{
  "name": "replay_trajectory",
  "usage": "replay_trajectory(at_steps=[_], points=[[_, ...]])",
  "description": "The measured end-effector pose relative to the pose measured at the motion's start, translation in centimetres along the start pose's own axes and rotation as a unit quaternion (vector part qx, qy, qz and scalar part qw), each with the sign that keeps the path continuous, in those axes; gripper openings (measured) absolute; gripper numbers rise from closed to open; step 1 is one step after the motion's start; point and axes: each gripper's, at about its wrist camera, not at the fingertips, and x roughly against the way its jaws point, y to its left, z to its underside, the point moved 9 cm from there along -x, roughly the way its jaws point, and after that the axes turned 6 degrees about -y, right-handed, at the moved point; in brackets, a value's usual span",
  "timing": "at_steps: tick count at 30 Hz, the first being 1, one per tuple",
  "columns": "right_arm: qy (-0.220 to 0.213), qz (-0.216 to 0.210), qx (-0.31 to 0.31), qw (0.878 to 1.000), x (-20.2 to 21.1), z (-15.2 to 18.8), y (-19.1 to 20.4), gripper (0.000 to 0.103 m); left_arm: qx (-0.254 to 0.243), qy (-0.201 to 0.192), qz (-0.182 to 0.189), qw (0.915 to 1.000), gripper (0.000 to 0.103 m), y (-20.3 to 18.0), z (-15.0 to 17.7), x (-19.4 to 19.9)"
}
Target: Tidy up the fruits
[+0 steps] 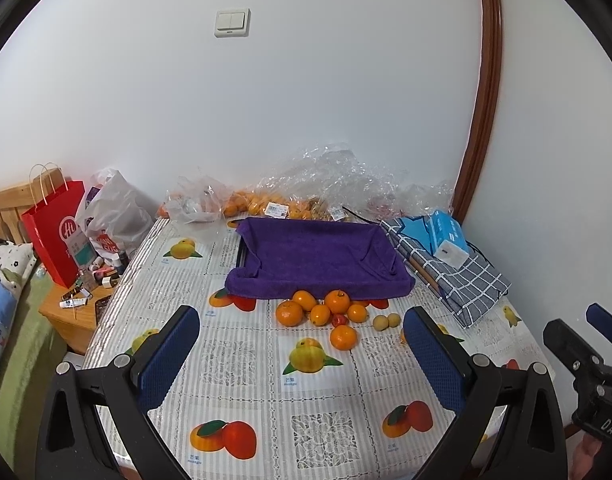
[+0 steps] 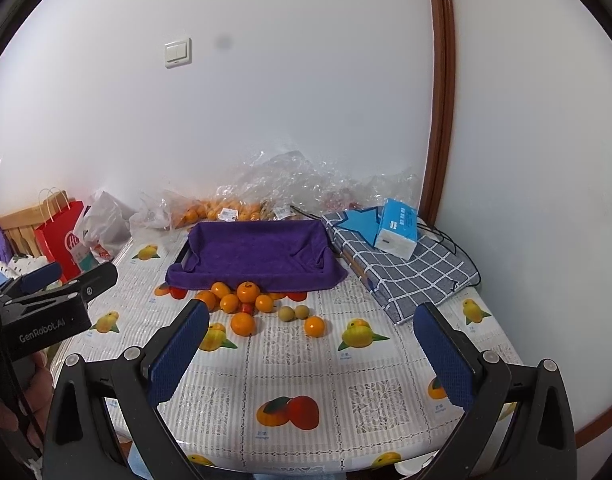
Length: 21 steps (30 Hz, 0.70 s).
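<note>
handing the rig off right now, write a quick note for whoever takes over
Left gripper: open, empty, held above the table.
Right gripper: open, empty, likewise.
Oranges, something small and red among them and two small tan fruits lie loose on the tablecloth, in front of the purple-towel-lined tray.
Done: nothing; the tray holds no fruit.
Left: move all loose fruit into the tray.

Purple towel [image 1: 318,258] fuzzy cloth; tablecloth [image 1: 242,364] glossy plastic; bags [image 1: 334,176] crinkly clear plastic; oranges [image 1: 337,301] shiny
</note>
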Motion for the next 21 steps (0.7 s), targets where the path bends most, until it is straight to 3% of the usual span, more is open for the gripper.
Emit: replay_trajectory(at_steps=[21], points=[[0.004, 0.003, 0.003, 1.0, -0.34, 0.48, 0.46, 0.101, 0.002, 0.001, 0.006, 1.0, 0.103, 0.02, 0.2, 0.14]])
